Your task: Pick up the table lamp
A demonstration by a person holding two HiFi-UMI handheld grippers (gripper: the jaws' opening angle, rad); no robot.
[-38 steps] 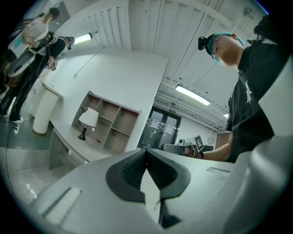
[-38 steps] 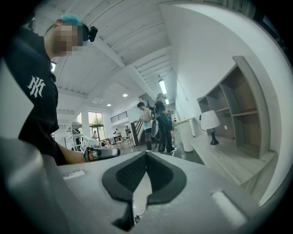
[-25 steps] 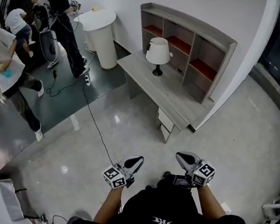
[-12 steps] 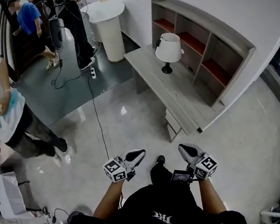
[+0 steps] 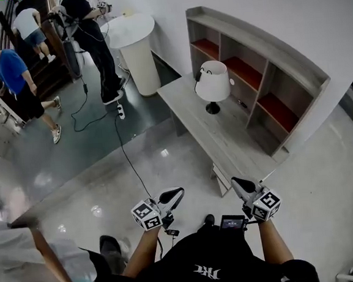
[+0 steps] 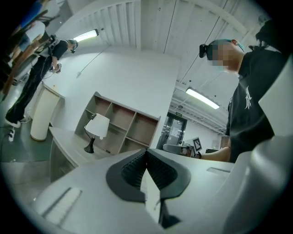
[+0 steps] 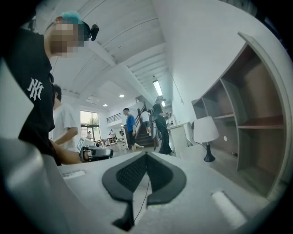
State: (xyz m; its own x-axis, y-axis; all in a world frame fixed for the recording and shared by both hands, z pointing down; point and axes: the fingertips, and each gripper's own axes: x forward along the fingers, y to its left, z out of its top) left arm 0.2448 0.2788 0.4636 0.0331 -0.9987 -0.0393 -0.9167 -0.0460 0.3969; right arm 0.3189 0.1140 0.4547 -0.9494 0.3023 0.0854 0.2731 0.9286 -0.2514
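Observation:
The table lamp (image 5: 213, 83), white shade on a thin black stem and round base, stands upright on a long grey desk (image 5: 225, 136) in front of an open shelf unit. It also shows far off in the left gripper view as the lamp (image 6: 97, 128) and in the right gripper view as the lamp (image 7: 205, 131). My left gripper (image 5: 176, 194) and right gripper (image 5: 238, 183) are held level over the floor, well short of the desk. Both are shut with nothing between the pads.
A grey shelf unit (image 5: 262, 68) with red-backed compartments stands behind the desk. A white round pedestal (image 5: 136, 48) is at the desk's far end. A black cable (image 5: 122, 142) runs across the shiny floor. Two people (image 5: 17, 77) stand at the upper left, by a staircase.
The desk and lamp have come nearer and shifted right and down in the head view. Both grippers stay shut in front of the body. The people at the left have shifted.

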